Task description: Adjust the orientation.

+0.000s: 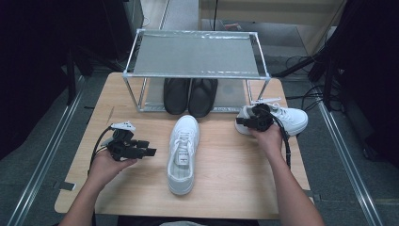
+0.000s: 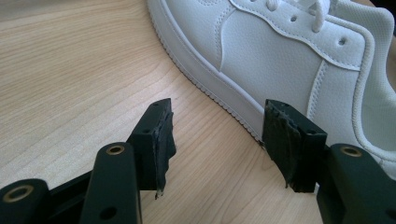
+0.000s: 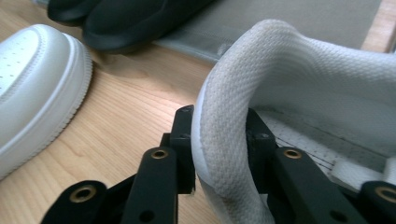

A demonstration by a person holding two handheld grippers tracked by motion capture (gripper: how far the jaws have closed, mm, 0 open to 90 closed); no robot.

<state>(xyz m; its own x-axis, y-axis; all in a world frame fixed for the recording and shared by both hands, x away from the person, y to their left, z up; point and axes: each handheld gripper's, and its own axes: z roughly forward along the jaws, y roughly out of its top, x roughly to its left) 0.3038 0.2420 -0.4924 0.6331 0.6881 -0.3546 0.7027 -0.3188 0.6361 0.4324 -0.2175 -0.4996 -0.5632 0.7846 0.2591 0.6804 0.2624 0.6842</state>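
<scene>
Two white sneakers lie on the wooden table (image 1: 226, 188). One sneaker (image 1: 183, 150) lies in the middle with its toe toward the rack. My left gripper (image 1: 148, 149) rests to its left, open and empty; in the left gripper view the jaws (image 2: 219, 112) stand apart beside that sneaker's side (image 2: 280, 56). The other sneaker (image 1: 291, 117) lies at the right, near the rack's leg. My right gripper (image 1: 254, 120) is at its heel. In the right gripper view the gripper (image 3: 219, 126) is shut on the padded heel collar (image 3: 280, 56), one jaw outside and one inside the shoe.
A metal rack (image 1: 195, 52) stands at the table's far side, with a pair of black shoes (image 1: 190, 94) on its lower shelf. The black shoes (image 3: 121, 18) and the middle sneaker's toe (image 3: 32, 84) lie close to the held heel. Dark floor surrounds the table.
</scene>
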